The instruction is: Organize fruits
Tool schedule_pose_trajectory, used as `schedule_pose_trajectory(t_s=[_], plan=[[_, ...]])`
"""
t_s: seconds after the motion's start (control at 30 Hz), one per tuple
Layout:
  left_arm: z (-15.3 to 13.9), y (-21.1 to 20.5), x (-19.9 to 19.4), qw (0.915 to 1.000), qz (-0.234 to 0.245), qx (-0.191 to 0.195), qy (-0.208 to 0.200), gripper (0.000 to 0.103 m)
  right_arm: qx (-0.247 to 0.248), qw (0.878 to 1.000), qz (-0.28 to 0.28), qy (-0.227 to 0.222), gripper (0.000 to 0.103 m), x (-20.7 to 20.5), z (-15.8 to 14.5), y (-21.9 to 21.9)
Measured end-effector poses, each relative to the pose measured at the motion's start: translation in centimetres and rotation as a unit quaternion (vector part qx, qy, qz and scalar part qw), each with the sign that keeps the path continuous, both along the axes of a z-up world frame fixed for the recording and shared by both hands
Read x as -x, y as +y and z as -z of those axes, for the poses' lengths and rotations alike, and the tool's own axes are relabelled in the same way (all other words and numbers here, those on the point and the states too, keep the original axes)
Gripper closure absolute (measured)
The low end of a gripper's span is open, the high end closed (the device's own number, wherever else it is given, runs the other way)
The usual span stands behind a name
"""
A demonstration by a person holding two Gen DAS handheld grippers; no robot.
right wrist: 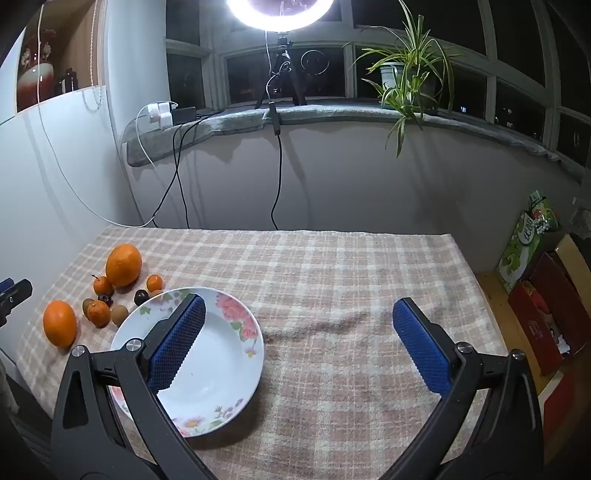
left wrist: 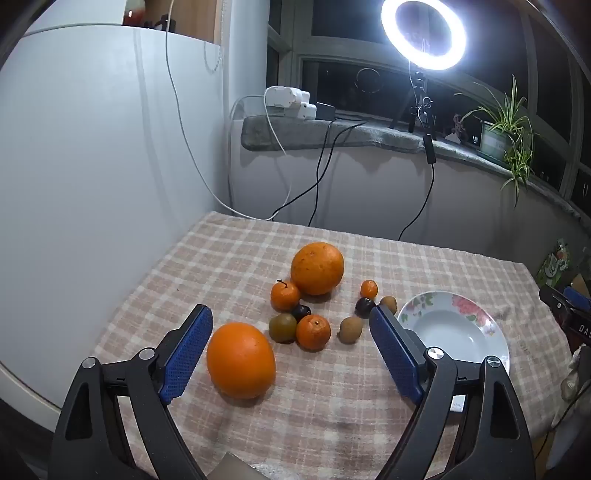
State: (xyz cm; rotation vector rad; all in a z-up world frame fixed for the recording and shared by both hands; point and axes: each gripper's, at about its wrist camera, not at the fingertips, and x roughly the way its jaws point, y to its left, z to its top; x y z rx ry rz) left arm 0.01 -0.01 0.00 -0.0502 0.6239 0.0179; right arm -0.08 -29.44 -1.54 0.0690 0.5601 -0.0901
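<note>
Fruit lies loose on the checked tablecloth (left wrist: pixel 229 258). A big orange (left wrist: pixel 241 360) sits just ahead of my left gripper (left wrist: pixel 291 317), near its left pad, untouched. Farther back rest a second big orange (left wrist: pixel 317 268), small mandarins (left wrist: pixel 285 295) (left wrist: pixel 313 331) (left wrist: pixel 369 289), dark plums (left wrist: pixel 301 312) (left wrist: pixel 364 307) and brownish-green kiwis (left wrist: pixel 282 327) (left wrist: pixel 350 329). A flowered white plate (left wrist: pixel 476 328) lies empty at the right. My left gripper is open and holds nothing. My right gripper (right wrist: pixel 297 308) is open too, its left pad over the plate (right wrist: pixel 221 369), with the fruit (right wrist: pixel 60 328) to its left.
A white panel (left wrist: pixel 92 184) borders the table's left side. Behind the table, cables (left wrist: pixel 321 173) hang from a grey sill with chargers, a ring light (left wrist: pixel 424 34) and a potted plant (left wrist: pixel 506 133). Boxes and a green bag (right wrist: pixel 528 240) stand on the floor at the right.
</note>
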Motion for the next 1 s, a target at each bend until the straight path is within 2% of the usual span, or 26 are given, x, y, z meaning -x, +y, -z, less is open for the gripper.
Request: schedule_pose_trajectory(t_s=[0.13, 1.0], plan=[[0.02, 0.09, -0.03, 1.0, 0.0, 0.002, 0.0, 0.016, 0.004, 1.0, -0.001, -0.012, 0.0, 0.02, -0.32, 0.12], [0.86, 0.3, -0.06, 1.0, 0.003, 0.002, 0.007, 0.016, 0.0, 1.0, 0.02, 0.005, 0.0, 0.41, 0.08, 0.06]])
